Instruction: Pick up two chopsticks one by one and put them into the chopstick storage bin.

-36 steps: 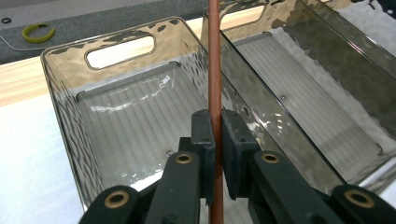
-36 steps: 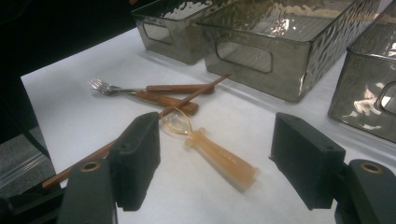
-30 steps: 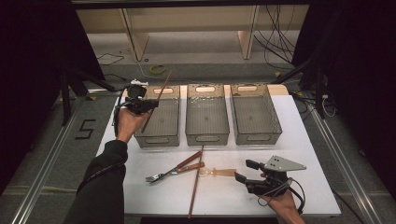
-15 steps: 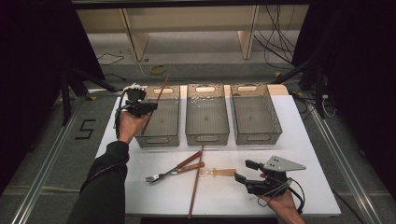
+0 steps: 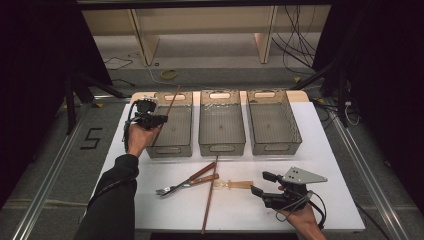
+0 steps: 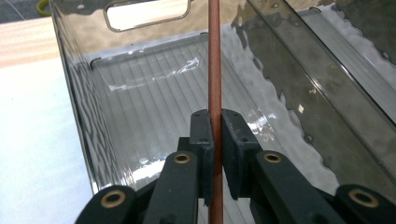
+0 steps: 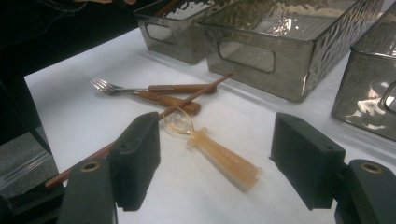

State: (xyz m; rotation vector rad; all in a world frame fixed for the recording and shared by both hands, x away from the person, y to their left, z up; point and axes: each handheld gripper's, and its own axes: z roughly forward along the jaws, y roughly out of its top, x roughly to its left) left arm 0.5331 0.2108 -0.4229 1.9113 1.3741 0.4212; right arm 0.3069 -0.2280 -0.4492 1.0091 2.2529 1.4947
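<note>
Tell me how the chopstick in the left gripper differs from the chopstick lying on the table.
The held chopstick is clamped between the left gripper's jaws; the loose chopstick lies free. The held chopstick slants over the left bin, its upper end past the far rim; the loose chopstick rests flat on the white table, crossing the fork. Both are slim, reddish-brown sticks.

We can read one mark: a dark numeral "5" (image 5: 91,138) on the grey floor (image 5: 60,165), left of the white table (image 5: 330,150). We find no readable label or brand anywhere else.
</note>
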